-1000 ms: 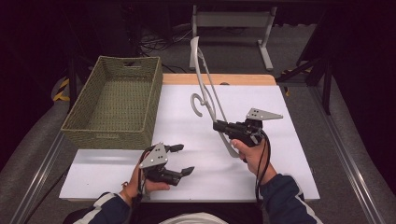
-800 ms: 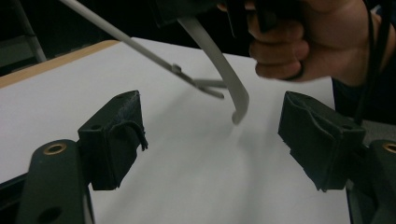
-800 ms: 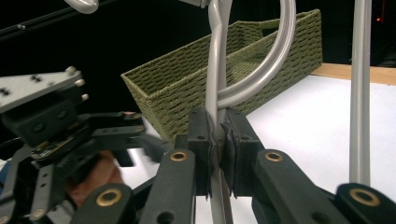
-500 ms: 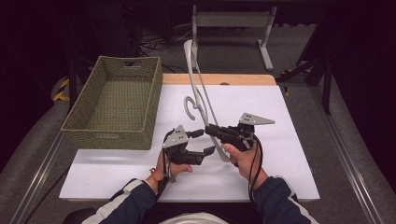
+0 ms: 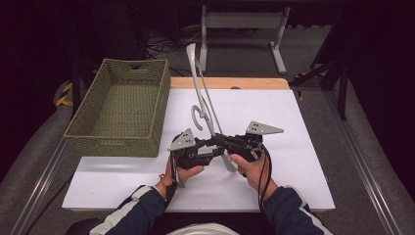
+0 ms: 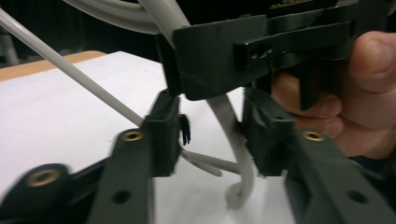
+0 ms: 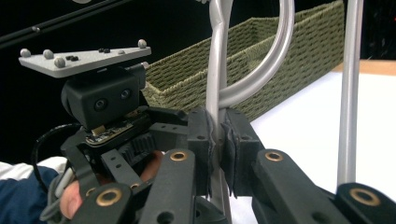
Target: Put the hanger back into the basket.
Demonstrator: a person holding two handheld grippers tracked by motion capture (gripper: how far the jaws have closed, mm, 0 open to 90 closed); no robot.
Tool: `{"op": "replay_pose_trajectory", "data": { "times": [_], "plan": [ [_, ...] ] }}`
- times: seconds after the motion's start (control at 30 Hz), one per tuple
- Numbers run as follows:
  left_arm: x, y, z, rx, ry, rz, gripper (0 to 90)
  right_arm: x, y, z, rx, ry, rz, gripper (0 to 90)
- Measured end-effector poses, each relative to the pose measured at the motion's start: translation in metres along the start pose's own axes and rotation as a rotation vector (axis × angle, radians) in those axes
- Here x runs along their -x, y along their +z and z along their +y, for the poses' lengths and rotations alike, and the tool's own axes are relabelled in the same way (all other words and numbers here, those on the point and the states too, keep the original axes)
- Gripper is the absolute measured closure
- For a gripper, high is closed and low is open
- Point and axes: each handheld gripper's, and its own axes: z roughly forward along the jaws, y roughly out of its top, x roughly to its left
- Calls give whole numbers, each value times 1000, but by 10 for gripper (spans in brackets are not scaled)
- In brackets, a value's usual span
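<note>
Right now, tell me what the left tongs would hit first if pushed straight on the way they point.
The left tongs stand open around the grey hanger; going straight on they'd probably meet its curved bar first, with the right tongs close behind it, though depth is unclear.

Grey hanger (image 5: 199, 88), olive woven basket (image 5: 122, 110), white table (image 5: 293, 147).

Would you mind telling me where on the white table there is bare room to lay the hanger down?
Free: the white table to the right of the hanger, up to its far right corner, and the near strip beside the person's sleeves. Crowded: the middle, where the left gripper and right gripper meet, and the left, taken by the basket.
</note>
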Motion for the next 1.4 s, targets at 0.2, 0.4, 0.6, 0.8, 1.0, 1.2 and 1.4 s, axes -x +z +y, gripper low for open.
{"op": "replay_pose_trajectory", "data": {
  "times": [0.2,0.4,0.6,0.8,1.0,1.2,1.4],
  "plan": [
    [4,-2,2,-20,35,-5,741,-3,-3,-5,40,-41,-10,824],
    [7,-7,9,-59,77,19,784,-7,-8,-7,86,-91,-5,823],
    [9,-14,17,-114,124,75,823,-12,-11,-6,108,-122,-31,818],
    [11,-15,20,-146,140,121,824,-11,-16,-6,60,-145,-84,666],
    [7,-18,21,-136,134,112,824,-13,-38,-3,17,-259,-165,543],
    [4,-23,24,-126,125,125,824,-10,-68,-21,-101,-382,-322,450],
    [1,-26,29,-111,121,137,826,-1,-86,-43,-190,-255,-303,389]
  ]
}}
